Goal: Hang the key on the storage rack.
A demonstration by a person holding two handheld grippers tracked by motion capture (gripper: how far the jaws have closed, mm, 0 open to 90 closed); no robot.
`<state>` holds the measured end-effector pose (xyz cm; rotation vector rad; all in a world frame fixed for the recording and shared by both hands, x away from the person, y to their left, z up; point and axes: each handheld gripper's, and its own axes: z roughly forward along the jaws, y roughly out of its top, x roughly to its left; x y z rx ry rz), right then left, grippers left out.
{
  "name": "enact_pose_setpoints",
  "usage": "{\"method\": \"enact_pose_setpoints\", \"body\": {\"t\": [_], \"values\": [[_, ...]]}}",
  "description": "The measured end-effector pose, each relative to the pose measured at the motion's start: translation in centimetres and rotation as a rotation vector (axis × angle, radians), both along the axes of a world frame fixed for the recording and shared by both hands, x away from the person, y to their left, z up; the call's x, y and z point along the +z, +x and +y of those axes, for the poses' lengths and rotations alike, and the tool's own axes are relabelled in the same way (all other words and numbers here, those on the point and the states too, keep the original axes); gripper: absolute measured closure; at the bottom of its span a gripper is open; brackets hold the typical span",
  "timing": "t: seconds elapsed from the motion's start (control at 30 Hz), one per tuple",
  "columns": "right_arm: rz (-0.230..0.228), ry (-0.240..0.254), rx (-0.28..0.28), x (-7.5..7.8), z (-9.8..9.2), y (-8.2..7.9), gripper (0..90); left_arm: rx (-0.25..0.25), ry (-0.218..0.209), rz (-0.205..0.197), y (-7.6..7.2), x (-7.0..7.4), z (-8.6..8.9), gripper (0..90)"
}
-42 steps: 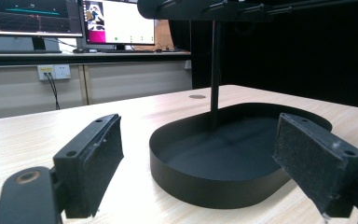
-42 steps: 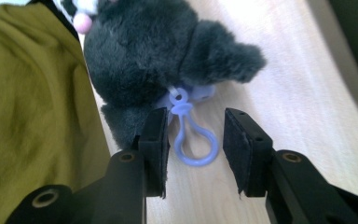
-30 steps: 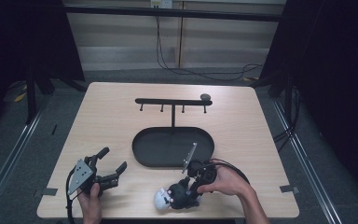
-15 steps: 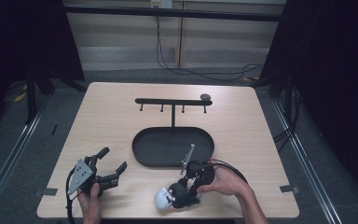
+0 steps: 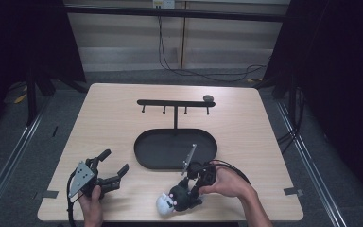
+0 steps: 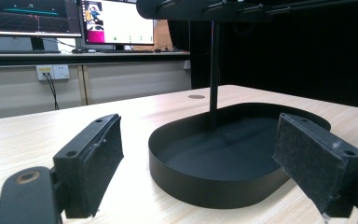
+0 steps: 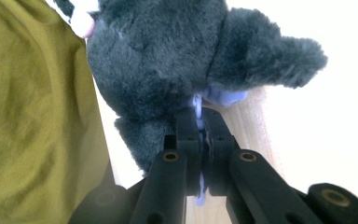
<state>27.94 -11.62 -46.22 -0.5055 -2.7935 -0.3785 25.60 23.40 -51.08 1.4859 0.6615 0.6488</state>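
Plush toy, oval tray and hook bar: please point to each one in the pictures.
Plush toy (image 7: 158,56): right gripper view, dark furry body.
Oval tray (image 5: 144,161): high view, left rim.
Hook bar (image 5: 170,102): high view, the horizontal bar.

The plush toy (image 5: 175,201) lies at the table's (image 5: 113,118) near edge, before the tray (image 5: 156,158).
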Motion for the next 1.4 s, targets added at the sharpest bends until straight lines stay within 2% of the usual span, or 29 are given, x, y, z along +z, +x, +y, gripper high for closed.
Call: {"method": "enact_pose_setpoints", "body": {"t": [0.17, 0.3, 0.4, 0.6, 0.8, 1.13, 1.23, 1.33, 1.4], "values": [[-0.018, 0.005, 0.018, 0.6, 0.3, 0.2, 87.3, 0.0, 0.0, 0.0, 0.0, 0.0, 0.0, 15.3], [-0.011, 0.003, 0.012, 0.9, 0.5, 0.3, 87.3, 0.0, 0.001, 0.0, 0.0, 0.0, 0.0, 15.3], [-0.019, -0.01, 0.002, 1.4, 0.5, 0.4, 87.3, -0.001, 0.001, 0.001, 0.0, 0.0, 0.0, 15.3], [-0.054, -0.03, 0.023, 2.3, 0.8, 0.5, 87.3, 0.0, 0.0, 0.0, 0.0, 0.0, 0.0, 15.3], [-0.056, -0.045, 0.035, 3.1, 1.0, 0.6, 87.3, 0.0, 0.0, 0.0, 0.0, 0.0, 0.0, 15.3], [-0.109, -0.072, 0.047, 5.5, 1.6, 0.7, 87.3, 0.0, 0.005, -0.002, 0.0, 0.0, 0.0, 15.3], [-0.136, -0.058, 0.054, 6.4, 1.7, 0.8, 87.3, 0.0, 0.005, -0.001, 0.0, 0.0, 0.0, 15.3], [-0.163, -0.021, 0.047, 7.7, 1.7, 1.0, 87.3, 0.0, 0.005, -0.002, 0.0, 0.0, 0.0, 15.3], [-0.176, -0.026, 0.05, 8.3, 1.7, 1.1, 87.3, 0.0, 0.005, -0.001, 0.0, 0.0, 0.0, 15.3]]}}
